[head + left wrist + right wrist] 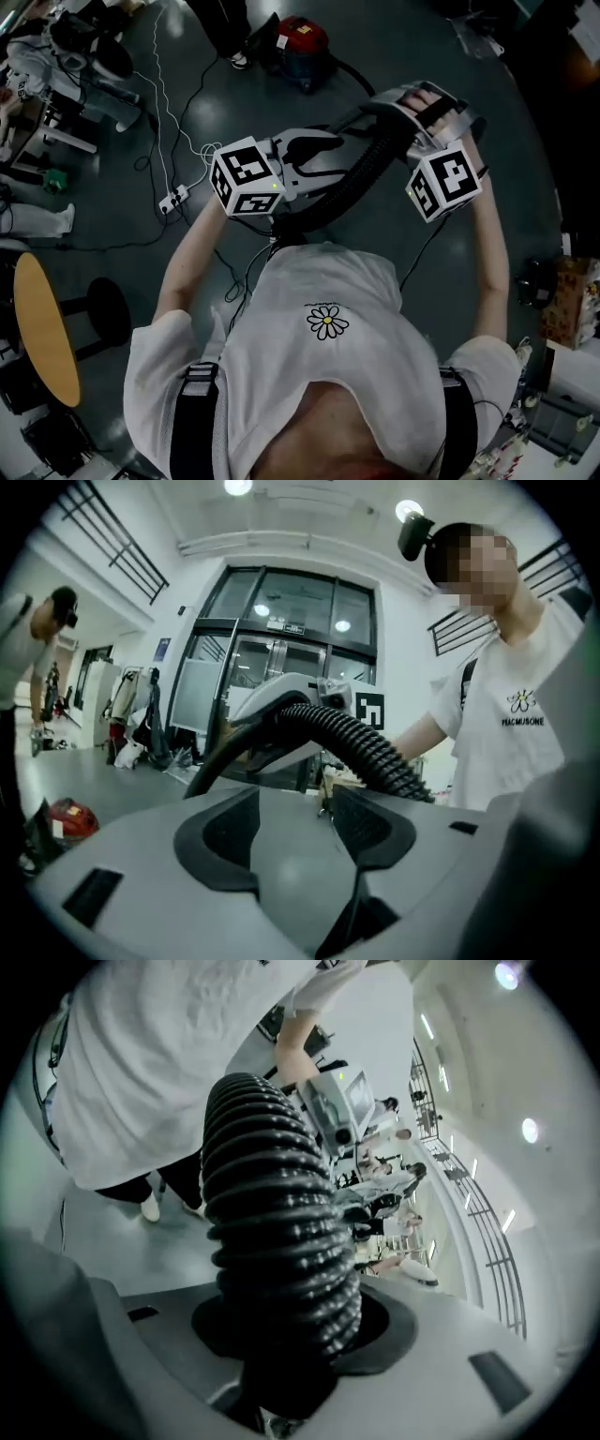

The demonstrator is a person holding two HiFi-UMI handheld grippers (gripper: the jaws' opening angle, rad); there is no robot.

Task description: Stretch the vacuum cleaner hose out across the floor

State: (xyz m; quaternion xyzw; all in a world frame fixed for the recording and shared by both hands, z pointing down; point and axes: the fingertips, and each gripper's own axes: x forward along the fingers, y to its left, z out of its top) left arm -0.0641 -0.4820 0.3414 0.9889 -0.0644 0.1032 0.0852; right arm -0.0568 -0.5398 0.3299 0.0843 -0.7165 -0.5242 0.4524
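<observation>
The black ribbed vacuum hose [361,173] arcs from my right gripper [389,117] down toward the person's chest. A thinner black length of it leads off toward the red vacuum cleaner [302,45] on the floor. In the right gripper view the hose [281,1232] fills the gap between the jaws, and my right gripper [291,1340] is shut on it. My left gripper [326,155] is raised beside the hose with its jaws apart. In the left gripper view my left gripper [291,822] holds nothing, and the hose [361,742] curves past just beyond its tips.
A white power strip [173,199] with loose cables lies on the floor at the left. A round wooden table [42,328] and a black stool [108,314] stand at the lower left. Someone's legs [230,28] are beside the vacuum cleaner. Boxes [572,300] sit at the right edge.
</observation>
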